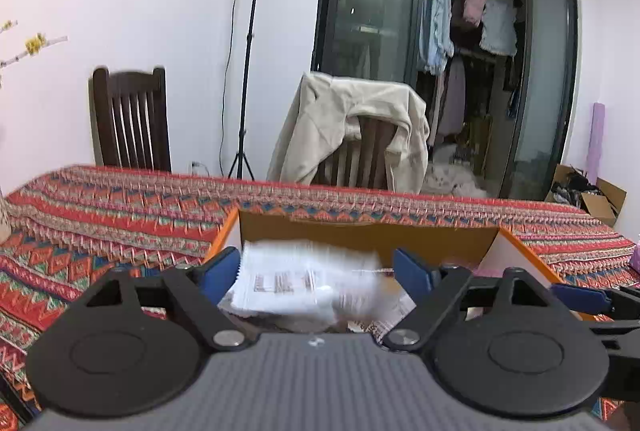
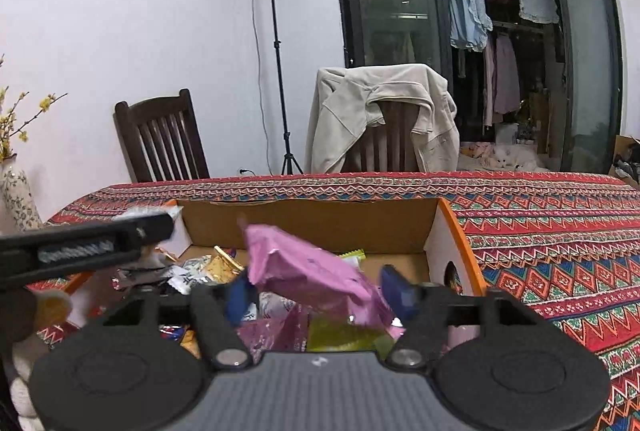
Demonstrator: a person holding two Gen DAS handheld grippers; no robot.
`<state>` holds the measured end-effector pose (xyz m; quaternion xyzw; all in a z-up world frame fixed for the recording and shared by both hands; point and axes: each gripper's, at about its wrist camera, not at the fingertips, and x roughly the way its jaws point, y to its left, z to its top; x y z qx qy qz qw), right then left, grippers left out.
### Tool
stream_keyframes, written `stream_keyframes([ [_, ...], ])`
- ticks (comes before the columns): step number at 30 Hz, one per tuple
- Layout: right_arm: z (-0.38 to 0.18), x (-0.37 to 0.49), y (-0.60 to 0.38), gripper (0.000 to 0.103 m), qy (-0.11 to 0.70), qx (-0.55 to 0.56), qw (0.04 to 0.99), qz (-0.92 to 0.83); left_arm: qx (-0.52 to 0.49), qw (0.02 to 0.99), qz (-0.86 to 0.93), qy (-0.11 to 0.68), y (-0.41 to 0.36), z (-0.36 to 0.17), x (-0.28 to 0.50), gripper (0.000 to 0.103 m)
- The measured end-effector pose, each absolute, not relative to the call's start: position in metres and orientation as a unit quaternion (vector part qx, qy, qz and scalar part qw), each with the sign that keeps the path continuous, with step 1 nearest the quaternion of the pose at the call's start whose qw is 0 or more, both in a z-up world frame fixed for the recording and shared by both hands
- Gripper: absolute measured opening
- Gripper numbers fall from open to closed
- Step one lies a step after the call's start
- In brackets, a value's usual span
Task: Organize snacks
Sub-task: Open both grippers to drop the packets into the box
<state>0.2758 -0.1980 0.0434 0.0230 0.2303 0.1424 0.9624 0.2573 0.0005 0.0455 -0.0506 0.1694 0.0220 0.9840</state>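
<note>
An orange-edged cardboard box [image 1: 360, 235] sits on the patterned tablecloth; in the right wrist view the box [image 2: 312, 227] holds several mixed snack packets [image 2: 208, 267]. My left gripper [image 1: 316, 267] is over the box with its blue fingers wide apart; a blurred white packet [image 1: 304, 279] lies between them, seemingly loose. My right gripper [image 2: 316, 287] is over the box too, fingers apart, with a blurred pink packet [image 2: 308, 267] between them, not clearly pinched. The left gripper's body [image 2: 80, 243] shows at left in the right wrist view.
The red patterned tablecloth [image 2: 540, 231] covers the table around the box. Two wooden chairs [image 2: 164, 139] stand behind it, one draped with a beige jacket [image 2: 380, 111]. A light stand [image 2: 276, 51], a flower vase [image 2: 16, 195] and a glass door are beyond.
</note>
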Motion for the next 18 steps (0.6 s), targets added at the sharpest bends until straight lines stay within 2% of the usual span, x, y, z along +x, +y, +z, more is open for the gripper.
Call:
stream_keyframes([
  [2, 0.041, 0.277, -0.201, 0.096, 0.234, 0.03, 0.962, 0.141, -0.057, 0.986, 0.024, 0.157, 0.001, 0.047, 0.252, 0.103],
  [4, 0.039, 0.278, -0.203, 0.103, 0.239, 0.036, 0.96, 0.141, -0.052, 0.987, 0.028, 0.15, -0.001, 0.049, 0.249, 0.103],
  [11, 0.038, 0.279, -0.206, 0.103, 0.236, 0.036, 0.962, 0.129, -0.047, 0.988, 0.034, 0.144, -0.004, 0.063, 0.241, 0.103],
  [18, 0.067, 0.25, -0.219, 0.103, 0.208, 0.049, 0.969, 0.121, -0.058, 0.989, 0.015, 0.133, 0.001, 0.087, 0.205, 0.103],
])
